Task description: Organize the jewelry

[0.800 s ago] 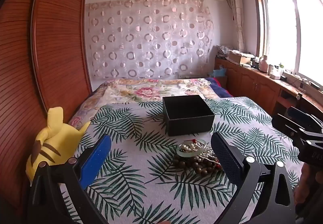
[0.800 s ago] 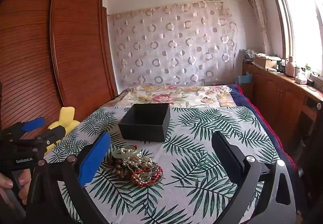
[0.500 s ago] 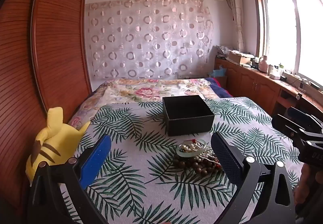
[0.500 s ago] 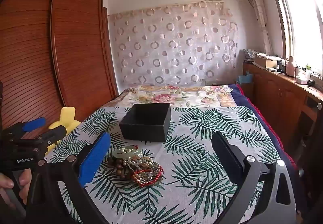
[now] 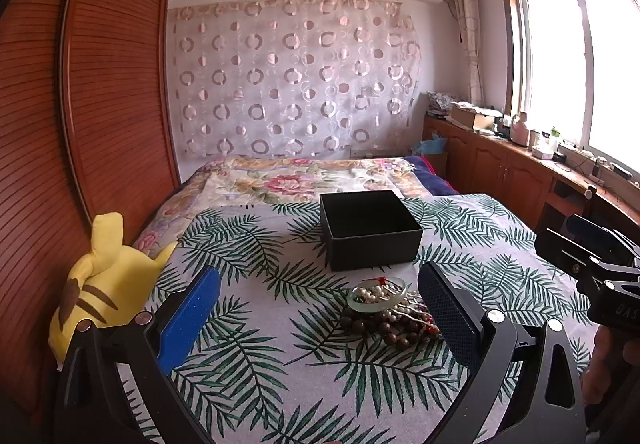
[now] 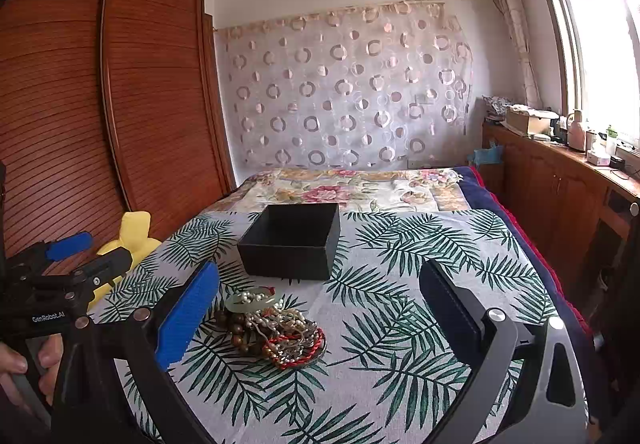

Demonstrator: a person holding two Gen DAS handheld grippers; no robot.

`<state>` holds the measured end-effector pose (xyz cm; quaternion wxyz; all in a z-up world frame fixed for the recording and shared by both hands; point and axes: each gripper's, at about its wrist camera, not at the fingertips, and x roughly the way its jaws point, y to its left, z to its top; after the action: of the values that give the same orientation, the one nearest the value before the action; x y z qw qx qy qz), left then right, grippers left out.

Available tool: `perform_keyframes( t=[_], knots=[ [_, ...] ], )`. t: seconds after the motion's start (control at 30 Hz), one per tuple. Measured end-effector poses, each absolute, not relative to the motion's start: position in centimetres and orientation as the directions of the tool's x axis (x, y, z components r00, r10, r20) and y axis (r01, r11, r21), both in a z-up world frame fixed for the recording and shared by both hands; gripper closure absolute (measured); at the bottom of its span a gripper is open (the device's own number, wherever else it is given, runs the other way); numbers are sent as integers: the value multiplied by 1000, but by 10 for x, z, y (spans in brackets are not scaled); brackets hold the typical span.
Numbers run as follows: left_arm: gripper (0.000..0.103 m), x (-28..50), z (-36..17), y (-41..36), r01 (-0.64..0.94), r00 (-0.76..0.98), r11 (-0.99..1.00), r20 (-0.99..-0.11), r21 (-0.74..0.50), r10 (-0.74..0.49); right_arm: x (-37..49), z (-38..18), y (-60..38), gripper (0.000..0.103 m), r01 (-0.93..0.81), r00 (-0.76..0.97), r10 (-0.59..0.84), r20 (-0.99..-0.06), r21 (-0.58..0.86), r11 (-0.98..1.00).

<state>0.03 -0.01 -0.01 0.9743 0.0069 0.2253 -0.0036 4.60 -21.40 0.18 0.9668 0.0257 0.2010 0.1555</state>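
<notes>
bed: leaf-print cover, floral quilt behind
plush toy: yellow, bed's left edge by wardrobe
box: black, open top, mid-bed
jewelry pile: beads, pearls, red cord, green bangle; on cover, just in front of box
left gripper: jaws wide apart, nothing held, short of pile
right gripper: jaws wide apart, nothing held, short of pile
</notes>
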Motion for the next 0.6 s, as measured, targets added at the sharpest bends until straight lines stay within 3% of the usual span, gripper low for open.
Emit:
perform_keyframes(
  t=[0.6],
  knots=[
    [7,0,0,0,10,900,1000,-435,9,-5,46,1,-213,2,-290,870,311,-382,113,950]
  ],
)
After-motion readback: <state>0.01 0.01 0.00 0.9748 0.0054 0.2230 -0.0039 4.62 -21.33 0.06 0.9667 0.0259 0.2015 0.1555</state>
